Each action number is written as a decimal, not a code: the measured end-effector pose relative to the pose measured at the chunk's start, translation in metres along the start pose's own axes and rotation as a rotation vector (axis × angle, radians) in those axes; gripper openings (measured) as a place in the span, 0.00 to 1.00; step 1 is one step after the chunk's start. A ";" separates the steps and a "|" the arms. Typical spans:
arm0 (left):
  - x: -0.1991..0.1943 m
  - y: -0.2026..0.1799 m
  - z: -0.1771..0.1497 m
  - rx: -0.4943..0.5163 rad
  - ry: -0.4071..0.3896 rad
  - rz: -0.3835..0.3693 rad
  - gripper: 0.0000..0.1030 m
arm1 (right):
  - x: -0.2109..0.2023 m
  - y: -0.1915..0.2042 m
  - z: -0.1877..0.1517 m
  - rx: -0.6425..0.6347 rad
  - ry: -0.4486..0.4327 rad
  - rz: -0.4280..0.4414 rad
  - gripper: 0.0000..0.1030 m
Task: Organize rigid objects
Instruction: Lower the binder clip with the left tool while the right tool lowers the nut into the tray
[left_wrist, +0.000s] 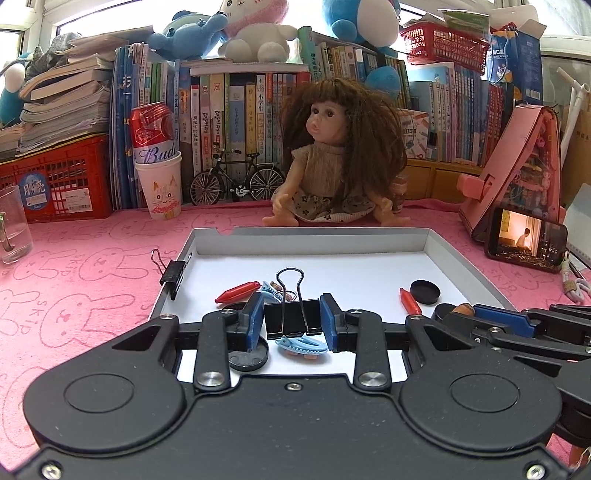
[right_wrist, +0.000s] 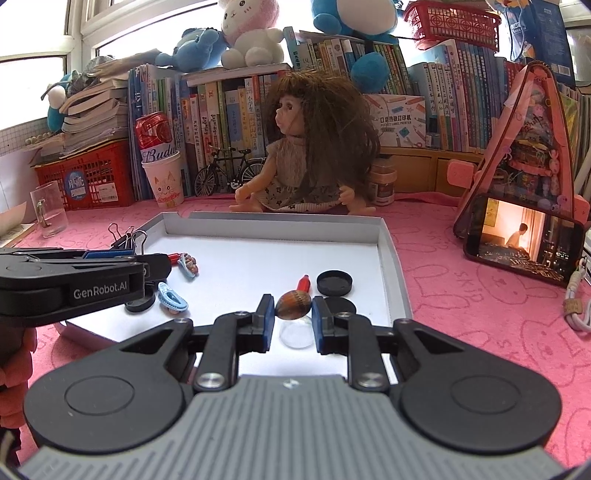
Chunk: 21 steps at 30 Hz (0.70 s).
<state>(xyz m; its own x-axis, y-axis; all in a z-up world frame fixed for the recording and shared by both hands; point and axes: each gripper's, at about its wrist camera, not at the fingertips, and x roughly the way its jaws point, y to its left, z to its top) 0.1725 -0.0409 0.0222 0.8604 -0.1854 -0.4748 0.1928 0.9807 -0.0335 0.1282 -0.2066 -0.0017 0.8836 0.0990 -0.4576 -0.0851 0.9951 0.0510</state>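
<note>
- The left gripper (left_wrist: 292, 320) has its fingers drawn narrow onto a black binder clip (left_wrist: 291, 318), pads pressing its two sides. The wire handles stand up between the pads, so the grip looks chosen across the clip's flat body, where it cannot spring open.
- That clip hangs above the white tray (left_wrist: 439, 242), over a blue hair clip (left_wrist: 301, 346) and a black round lid (left_wrist: 246, 357) lying on the tray floor.
- Another binder clip (left_wrist: 173, 275) is clamped on the tray's left wall; judging by this, clips are probably being gathered along that edge.
- The right gripper (right_wrist: 293, 314) holds a brown striped shell (right_wrist: 293, 303) between its narrow fingers, near the fingertips, raised above a clear round disc (right_wrist: 296, 334) on the tray.
- Two black lids (right_wrist: 334, 283) and a red plastic piece (right_wrist: 303, 285) lie just beyond the shell, towards the tray's right wall, so like things seem to be grouped there.
- The tray sits on the pink-covered table (right_wrist: 461, 295), in front of a doll (right_wrist: 306, 147).
</note>
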 end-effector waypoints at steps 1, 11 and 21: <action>0.002 -0.001 0.000 0.001 0.001 0.002 0.30 | 0.001 0.000 0.000 -0.001 -0.001 0.002 0.25; 0.017 -0.005 -0.001 0.008 0.011 0.027 0.30 | 0.013 -0.002 0.001 0.017 -0.019 0.004 0.25; 0.029 -0.003 0.001 0.006 0.026 0.042 0.30 | 0.023 -0.003 0.008 0.022 -0.017 0.022 0.25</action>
<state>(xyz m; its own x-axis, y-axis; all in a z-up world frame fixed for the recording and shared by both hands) 0.1970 -0.0497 0.0093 0.8551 -0.1423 -0.4985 0.1599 0.9871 -0.0075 0.1525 -0.2074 -0.0054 0.8892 0.1202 -0.4414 -0.0942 0.9923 0.0804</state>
